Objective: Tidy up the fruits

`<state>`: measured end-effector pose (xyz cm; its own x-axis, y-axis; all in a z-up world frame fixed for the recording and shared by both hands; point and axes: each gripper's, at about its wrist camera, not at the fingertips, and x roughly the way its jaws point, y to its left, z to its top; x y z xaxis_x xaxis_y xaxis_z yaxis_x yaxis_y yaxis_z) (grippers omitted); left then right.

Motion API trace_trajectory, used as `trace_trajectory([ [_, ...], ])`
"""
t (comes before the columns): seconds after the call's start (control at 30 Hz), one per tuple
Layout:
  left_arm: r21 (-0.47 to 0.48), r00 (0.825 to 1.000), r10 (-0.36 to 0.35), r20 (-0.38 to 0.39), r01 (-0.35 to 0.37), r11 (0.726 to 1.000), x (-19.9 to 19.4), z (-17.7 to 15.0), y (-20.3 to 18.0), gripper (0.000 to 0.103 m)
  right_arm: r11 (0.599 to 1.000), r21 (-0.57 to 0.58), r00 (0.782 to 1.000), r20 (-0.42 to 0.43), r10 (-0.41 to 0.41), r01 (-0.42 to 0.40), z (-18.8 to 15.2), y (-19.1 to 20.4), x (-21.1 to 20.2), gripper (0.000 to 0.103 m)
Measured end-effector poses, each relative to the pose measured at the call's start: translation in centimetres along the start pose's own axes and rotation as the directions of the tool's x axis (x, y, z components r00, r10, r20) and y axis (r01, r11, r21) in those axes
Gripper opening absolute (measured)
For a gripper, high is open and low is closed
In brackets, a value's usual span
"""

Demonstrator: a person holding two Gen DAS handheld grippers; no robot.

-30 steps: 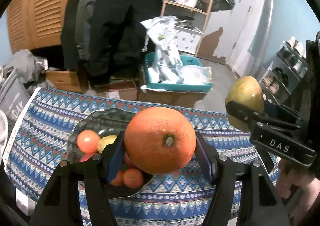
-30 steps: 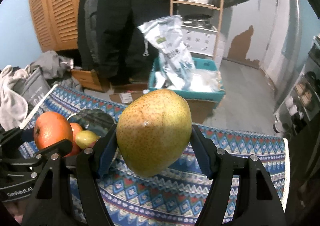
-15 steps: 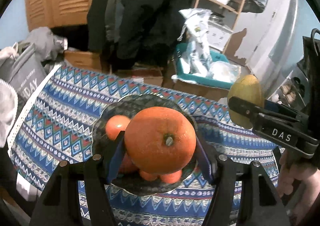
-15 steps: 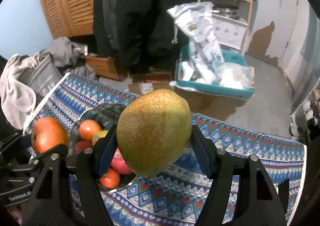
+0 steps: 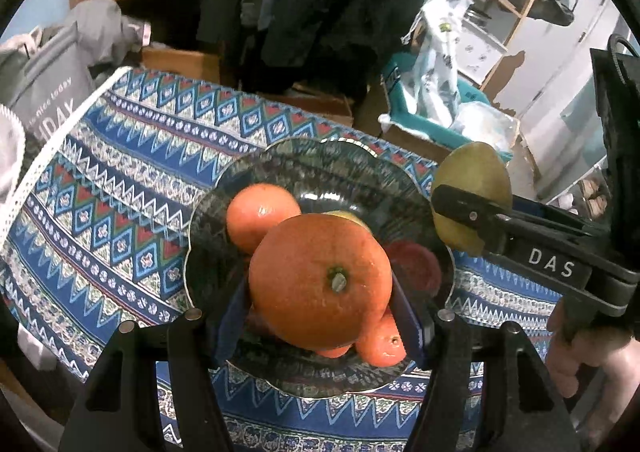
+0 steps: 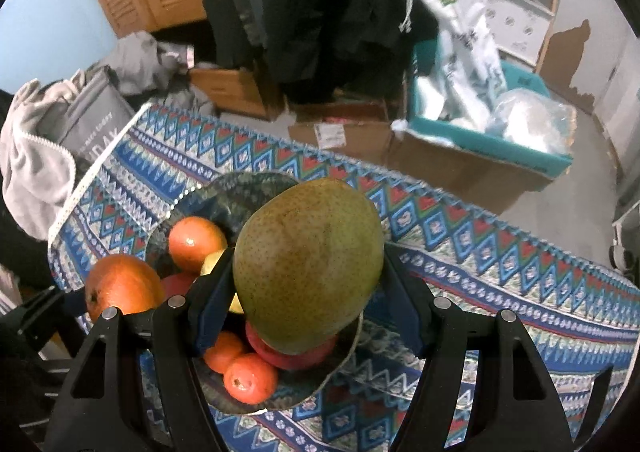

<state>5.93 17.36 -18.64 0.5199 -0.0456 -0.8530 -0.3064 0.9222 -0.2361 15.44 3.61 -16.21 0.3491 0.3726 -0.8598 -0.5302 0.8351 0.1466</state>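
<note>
My left gripper is shut on a large orange and holds it above a dark glass bowl. The bowl holds several fruits: an orange, a red apple, small tangerines and a yellow fruit mostly hidden behind the held orange. My right gripper is shut on a green-brown pear, above the bowl at its right side. The pear also shows at the right of the left wrist view. The held orange shows at the left of the right wrist view.
The bowl stands on a table with a blue patterned cloth. Beyond the far edge are cardboard boxes, a teal bin with plastic bags, a grey bag, hanging dark coats and a shelf.
Both grippers have tipped down and moved in over the bowl with their fruits still held. The bowl now lies right under the orange and the pear.
</note>
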Motion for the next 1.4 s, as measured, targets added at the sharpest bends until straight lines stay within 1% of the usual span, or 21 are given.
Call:
trace_trajectory([
  [0.1,-0.005,1.0,0.0,-0.013,-0.001,1.0,0.5,-0.1,0.2,0.067,1.0,0.001,1.0,-0.026,0.004,-0.004,-0.2,0.1,1.0,0.07],
  [0.27,-0.006,1.0,0.002,-0.03,-0.002,1.0,0.9,0.0,0.0,0.067,1.0,0.001,0.999,-0.046,0.015,-0.015,-0.1,0.3,1.7,0.071],
  [0.43,-0.014,0.998,0.003,-0.069,-0.004,1.0,1.8,-0.2,0.1,0.067,1.0,-0.009,0.998,-0.063,0.016,-0.017,0.0,0.6,2.2,0.071],
  [0.5,-0.021,0.996,0.003,-0.087,-0.005,1.0,2.1,-0.2,0.2,0.067,1.0,-0.011,0.998,-0.054,0.021,-0.022,-0.1,0.6,2.1,0.072],
  [0.53,-0.031,0.996,-0.001,-0.084,-0.002,1.0,2.2,-0.3,0.3,0.067,1.0,-0.01,0.999,-0.039,0.023,-0.023,0.0,0.6,1.9,0.072],
  [0.6,-0.042,0.998,-0.037,-0.045,0.036,0.998,1.5,-0.2,0.3,0.067,0.999,-0.005,0.999,-0.007,0.042,-0.042,0.4,0.6,1.1,0.072],
  [0.63,-0.039,0.999,-0.031,-0.027,0.03,0.999,1.1,-0.1,0.1,0.07,0.999,-0.003,0.999,0.003,0.046,-0.046,0.7,0.6,0.7,0.072],
  [0.67,-0.033,1.0,-0.024,-0.015,0.023,0.999,0.8,-0.1,0.0,0.076,0.999,-0.004,0.999,0.014,0.042,-0.042,0.9,0.5,0.2,0.072],
  [0.73,-0.017,1.0,-0.014,0.01,0.014,1.0,0.2,0.1,-0.3,0.08,0.999,-0.001,0.999,0.03,0.045,-0.045,1.1,0.5,-0.5,0.072],
  [0.93,-0.01,0.999,-0.023,0.022,0.023,1.0,-0.6,0.0,-0.9,0.08,0.999,0.014,0.997,0.059,0.044,-0.045,1.1,0.4,-2.3,0.073],
  [1.1,0.021,0.998,-0.019,0.066,0.018,1.0,-2.4,0.3,-1.9,0.08,1.0,0.017,0.995,0.102,0.021,-0.022,1.0,0.3,-4.5,0.073],
  [1.3,0.051,0.994,-0.008,0.112,0.002,0.999,-4.7,0.6,-2.7,0.08,0.999,0.01,0.985,0.169,-0.044,0.043,0.6,0.0,-7.8,0.077],
  [1.4,0.058,0.991,-0.004,0.131,-0.003,0.998,-5.9,0.7,-3.0,0.08,0.998,0.018,0.981,0.186,-0.058,0.056,0.3,-0.4,-9.0,0.077],
])
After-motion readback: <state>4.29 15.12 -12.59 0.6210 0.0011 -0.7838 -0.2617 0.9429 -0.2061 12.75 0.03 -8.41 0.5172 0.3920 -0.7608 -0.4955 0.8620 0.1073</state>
